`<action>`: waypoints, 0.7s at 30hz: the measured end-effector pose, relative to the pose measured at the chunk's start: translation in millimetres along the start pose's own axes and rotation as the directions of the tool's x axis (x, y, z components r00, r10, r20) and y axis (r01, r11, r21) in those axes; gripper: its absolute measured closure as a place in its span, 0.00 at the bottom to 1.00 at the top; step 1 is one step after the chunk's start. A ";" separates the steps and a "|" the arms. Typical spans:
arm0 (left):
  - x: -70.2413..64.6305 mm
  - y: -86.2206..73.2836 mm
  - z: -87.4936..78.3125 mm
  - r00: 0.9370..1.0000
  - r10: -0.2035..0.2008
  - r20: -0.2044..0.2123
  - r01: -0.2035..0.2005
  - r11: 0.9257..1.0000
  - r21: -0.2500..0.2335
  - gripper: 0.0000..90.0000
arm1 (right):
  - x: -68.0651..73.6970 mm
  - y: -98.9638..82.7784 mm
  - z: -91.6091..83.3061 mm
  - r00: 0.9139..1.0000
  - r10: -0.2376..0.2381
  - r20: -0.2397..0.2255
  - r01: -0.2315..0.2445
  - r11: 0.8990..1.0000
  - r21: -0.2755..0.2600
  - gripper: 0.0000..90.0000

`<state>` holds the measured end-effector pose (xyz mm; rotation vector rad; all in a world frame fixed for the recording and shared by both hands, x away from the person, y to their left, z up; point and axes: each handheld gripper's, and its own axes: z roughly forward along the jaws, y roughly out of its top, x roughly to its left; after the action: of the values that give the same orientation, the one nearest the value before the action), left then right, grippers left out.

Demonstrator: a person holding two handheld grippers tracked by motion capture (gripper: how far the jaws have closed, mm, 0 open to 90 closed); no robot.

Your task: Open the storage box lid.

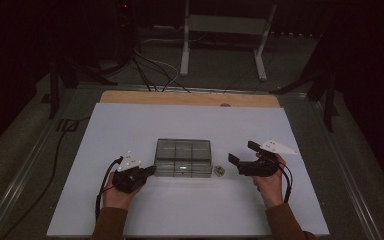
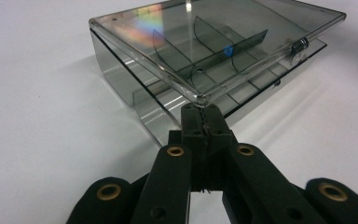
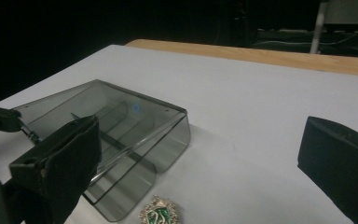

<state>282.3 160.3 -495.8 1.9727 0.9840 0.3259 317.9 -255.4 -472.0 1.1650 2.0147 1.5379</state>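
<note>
A smoky clear compartment box (image 1: pixel 183 156) lies mid-table on the white sheet. Its lid (image 2: pixel 223 37) stands slightly ajar above the dividers. My left gripper (image 1: pixel 151 170) reaches in from the left. Its jaws are pressed together at the lid's near corner (image 2: pixel 200 99) and pinch its edge. In the right gripper view the box (image 3: pixel 107 107) shows the lid tilted up at that same side. A small green and gold brooch (image 1: pixel 219 170) (image 3: pixel 160 214) lies on the sheet just right of the box. My right gripper (image 1: pixel 242 152) (image 3: pixel 200 135) hovers right of the brooch, wide open and holding nothing.
The white sheet (image 1: pixel 130 125) covers a wooden tabletop whose far edge (image 1: pixel 190 98) shows. Beyond it stand a metal frame (image 1: pixel 225 30) and floor cables (image 1: pixel 155 70). A cable (image 1: pixel 100 192) trails from the left gripper.
</note>
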 end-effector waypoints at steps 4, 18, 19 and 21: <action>-0.4 1.5 1.5 1.000 -0.002 -0.003 0.002 1.000 -0.004 1.00 | 2.7 1.2 0.2 1.000 -0.015 -0.012 0.015 1.000 -0.002 0.00; -3.4 13.1 14.3 1.000 0.011 -0.010 -0.011 1.000 -0.019 1.00 | 12.7 9.0 4.1 0.998 -0.061 -0.029 0.061 0.998 -0.006 0.00; -3.7 13.7 15.5 1.000 0.009 -0.008 -0.009 1.000 -0.019 1.00 | 13.0 9.8 4.2 0.998 -0.063 -0.030 0.063 0.998 -0.008 0.00; -4.3 14.9 18.4 1.000 0.012 -0.007 -0.012 1.000 -0.016 1.00 | 13.8 11.1 4.7 0.997 -0.067 -0.029 0.067 0.998 -0.010 0.00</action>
<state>297.4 141.7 -493.8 1.9643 0.9715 0.3463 317.2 -240.9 -460.8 1.0661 2.0423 1.5379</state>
